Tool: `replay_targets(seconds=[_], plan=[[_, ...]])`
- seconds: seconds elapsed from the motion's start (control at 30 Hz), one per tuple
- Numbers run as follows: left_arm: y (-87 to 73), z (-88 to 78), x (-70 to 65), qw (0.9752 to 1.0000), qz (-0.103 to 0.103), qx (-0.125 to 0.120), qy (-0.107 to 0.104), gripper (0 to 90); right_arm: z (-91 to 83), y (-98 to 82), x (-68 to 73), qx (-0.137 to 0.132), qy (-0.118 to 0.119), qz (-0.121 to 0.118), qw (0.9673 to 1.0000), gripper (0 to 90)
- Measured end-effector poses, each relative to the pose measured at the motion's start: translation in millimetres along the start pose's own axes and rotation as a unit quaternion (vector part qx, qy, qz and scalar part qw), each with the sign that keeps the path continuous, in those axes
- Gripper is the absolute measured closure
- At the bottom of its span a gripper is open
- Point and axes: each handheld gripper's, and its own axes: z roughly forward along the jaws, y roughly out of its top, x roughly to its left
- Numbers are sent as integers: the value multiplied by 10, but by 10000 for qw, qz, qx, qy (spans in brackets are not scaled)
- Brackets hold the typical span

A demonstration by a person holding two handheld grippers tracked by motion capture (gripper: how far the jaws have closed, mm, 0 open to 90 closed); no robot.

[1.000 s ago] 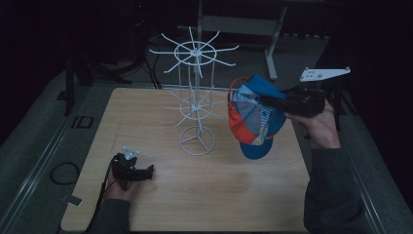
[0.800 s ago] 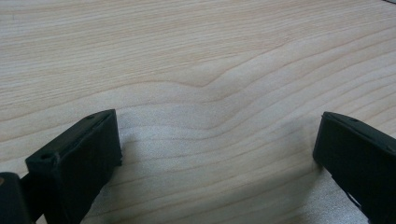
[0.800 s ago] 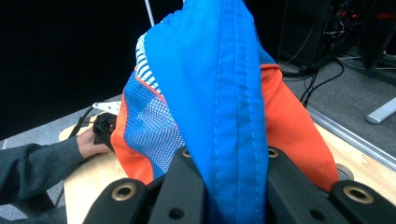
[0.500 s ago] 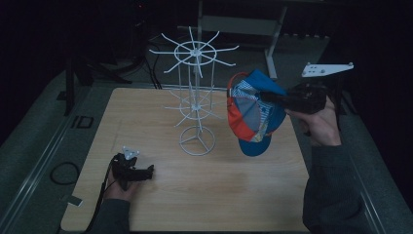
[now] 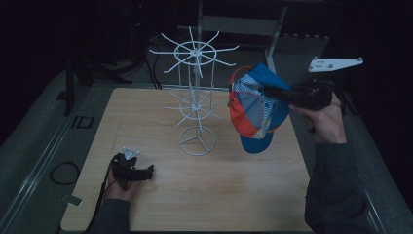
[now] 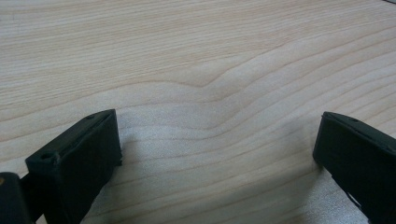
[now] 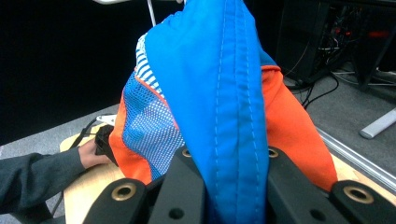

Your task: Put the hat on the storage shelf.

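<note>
A blue and orange cap [image 5: 255, 109] hangs in the air to the right of a white wire hook rack [image 5: 195, 97], about level with its lower ring of hooks. My right gripper [image 5: 271, 92] is shut on the cap's blue fabric; in the right gripper view the fabric [image 7: 224, 84] is pinched between the jaws of the right gripper [image 7: 229, 161]. My left gripper [image 5: 146, 171] rests on the table's front left, jaws pointing right. In the left gripper view the left gripper [image 6: 217, 126] is wide open over bare wood.
The rack's round base [image 5: 196, 141] stands mid-table on the wooden tabletop [image 5: 234, 195]. Cables [image 5: 63, 171] lie on the floor to the left. A metal frame [image 5: 243, 24] stands behind the table. The left hand [image 7: 91, 154] appears beyond the cap.
My right gripper has lifted the cap slightly higher beside the rack. The left gripper has stayed where it was.
</note>
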Motion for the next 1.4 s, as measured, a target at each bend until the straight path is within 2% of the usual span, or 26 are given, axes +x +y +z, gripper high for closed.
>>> replay_targets(seconds=[0.63, 0.97, 1.2, 1.4], plan=[[0, 0, 0, 10000, -1, -2, 0, 9, -166, 158, 15, -296, 5, -91, 9995, 874], [1, -1, 1, 10000, 3, 7, -4, 9, -173, 261, 99, -353, 78, -266, 9990, 874], [0, 0, -1, 10000, -8, -1, -4, 9, -131, 309, 133, -381, 148, -316, 9987, 874], [0, 1, -2, 10000, -16, -7, -2, 9, -170, 348, 168, -459, 141, -371, 9982, 874]])
